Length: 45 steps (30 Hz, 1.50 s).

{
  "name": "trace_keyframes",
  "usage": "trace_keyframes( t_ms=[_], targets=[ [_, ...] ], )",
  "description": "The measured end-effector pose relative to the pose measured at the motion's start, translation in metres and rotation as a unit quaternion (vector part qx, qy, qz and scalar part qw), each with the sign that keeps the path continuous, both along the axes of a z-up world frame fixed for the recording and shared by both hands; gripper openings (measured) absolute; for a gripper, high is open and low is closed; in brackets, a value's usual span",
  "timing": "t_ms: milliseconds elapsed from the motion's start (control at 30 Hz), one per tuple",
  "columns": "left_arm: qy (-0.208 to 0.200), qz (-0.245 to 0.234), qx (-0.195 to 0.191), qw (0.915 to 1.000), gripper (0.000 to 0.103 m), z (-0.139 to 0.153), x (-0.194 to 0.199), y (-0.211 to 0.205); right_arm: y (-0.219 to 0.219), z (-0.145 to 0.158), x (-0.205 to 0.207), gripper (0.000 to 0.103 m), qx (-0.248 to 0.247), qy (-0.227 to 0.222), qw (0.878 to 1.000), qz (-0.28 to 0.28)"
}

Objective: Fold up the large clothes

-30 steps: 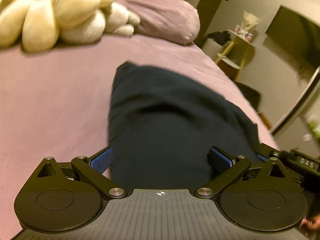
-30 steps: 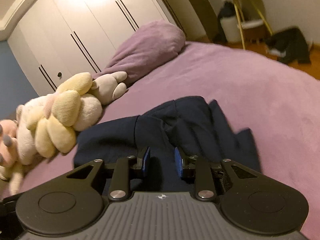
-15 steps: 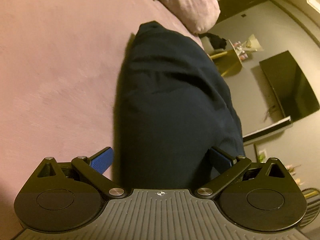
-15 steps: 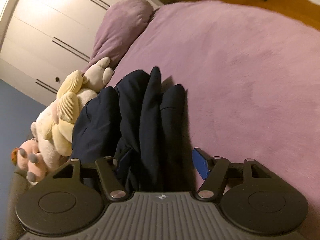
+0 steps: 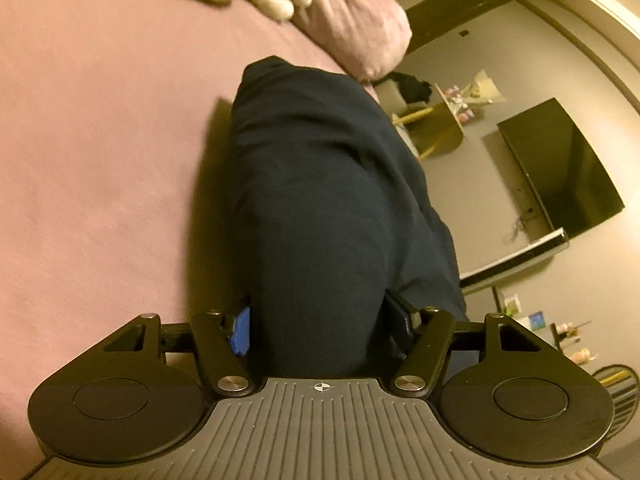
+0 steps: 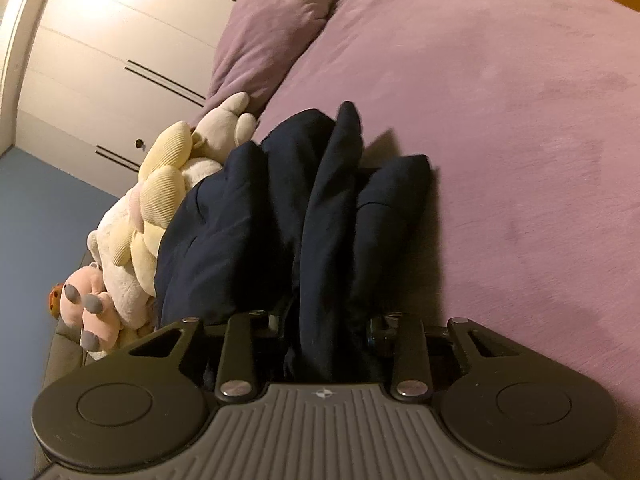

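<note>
Bed w/ mauve cover [image 6: 520, 120], matching pillow [image 6: 272, 24] + plush toys [image 6: 160, 200] at head. White wardrobe [image 6: 112, 40], blue wall [image 6: 40, 220]. Dark TV [image 5: 560, 168] on grey wall; warm dim light.

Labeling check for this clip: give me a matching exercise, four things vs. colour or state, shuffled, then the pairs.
Column 1:
1. garment
2. bedspread
3. plush toy
4. left gripper

Column 2:
A. cream and pink, lying by the pillow
B. closed on a thick fold of cloth
C. dark navy, bunched in folds
D. purple, under everything

Pairs: 1-C, 2-D, 3-A, 4-B
</note>
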<state>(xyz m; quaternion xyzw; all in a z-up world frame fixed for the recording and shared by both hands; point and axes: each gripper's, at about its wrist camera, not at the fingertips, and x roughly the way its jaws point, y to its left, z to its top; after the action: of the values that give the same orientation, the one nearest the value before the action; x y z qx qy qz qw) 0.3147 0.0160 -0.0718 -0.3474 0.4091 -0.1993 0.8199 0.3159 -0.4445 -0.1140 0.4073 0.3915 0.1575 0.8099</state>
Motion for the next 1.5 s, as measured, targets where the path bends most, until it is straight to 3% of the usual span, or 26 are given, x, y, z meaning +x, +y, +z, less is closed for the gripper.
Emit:
trace_keyframes(
  t_ms=[200,333,433,567,633,700,767,833,867,967,1033,1200,1300,1400,1467,1500],
  targets=[
    [0.012,0.053,0.039,0.9978,0.072,0.009,-0.032,0.068,0.058,-0.001,0.006,0.032,0.023,0.002,0.998,0.06],
    [0.049,0.086,0.063,0.993,0.076,-0.002,-0.047,0.091,0.106,-0.006,0.008,0.037,0.027,-0.001,0.995,0.097],
    [0.009,0.089,0.115,0.9893,0.081,0.017,-0.064,0.084,0.119,0.005,0.002,0.051,-0.01,-0.009,0.996,0.084],
    [-0.022,0.091,0.166,0.9817,0.087,0.041,-0.102,0.056,0.113,0.041,-0.025,0.051,-0.086,-0.019,0.995,0.039],
    [-0.024,0.086,0.176,0.9804,0.088,0.041,-0.123,0.045,0.116,0.069,-0.05,0.051,-0.138,-0.067,0.988,0.018],
    [-0.013,0.083,0.197,0.9768,0.089,0.037,-0.135,0.032,0.133,0.1,-0.082,0.051,-0.196,-0.14,0.97,0.02],
    [-0.014,0.083,0.216,0.9727,0.09,0.034,-0.141,0.027,0.156,0.117,-0.106,0.05,-0.22,-0.186,0.956,0.053],
    [-0.013,0.083,0.234,0.9685,0.091,0.031,-0.145,0.023,0.182,0.118,-0.119,0.042,-0.25,-0.203,0.942,0.091],
    [-0.01,0.077,0.249,0.9655,0.093,0.029,-0.143,0.019,0.195,0.112,-0.122,0.036,-0.285,-0.197,0.933,0.102],
    [-0.015,0.065,0.281,0.9573,0.096,0.022,-0.144,0.007,0.211,0.087,-0.116,0.037,-0.34,-0.152,0.922,0.106],
    [-0.023,0.069,0.302,0.9507,0.098,0.018,-0.144,-0.001,0.213,0.069,-0.113,0.037,-0.367,-0.149,0.912,0.11],
    [-0.028,0.079,0.335,0.9385,0.103,0.016,-0.144,-0.011,0.208,0.054,-0.106,0.038,-0.361,-0.149,0.915,0.104],
    [-0.023,0.088,0.352,0.9317,0.103,0.025,-0.153,-0.017,0.215,0.057,-0.111,0.039,-0.38,-0.147,0.907,0.108],
    [-0.017,0.096,0.362,0.9271,0.102,0.04,-0.17,-0.021,0.217,0.067,-0.122,0.047,-0.377,-0.133,0.911,0.103],
    [-0.016,0.105,0.367,0.9242,0.102,0.051,-0.19,-0.024,0.216,0.074,-0.133,0.074,-0.389,-0.111,0.91,0.088],
    [-0.014,0.107,0.369,0.9232,0.102,0.054,-0.198,-0.025,0.215,0.077,-0.142,0.074,-0.397,-0.097,0.909,0.08]
  ],
)
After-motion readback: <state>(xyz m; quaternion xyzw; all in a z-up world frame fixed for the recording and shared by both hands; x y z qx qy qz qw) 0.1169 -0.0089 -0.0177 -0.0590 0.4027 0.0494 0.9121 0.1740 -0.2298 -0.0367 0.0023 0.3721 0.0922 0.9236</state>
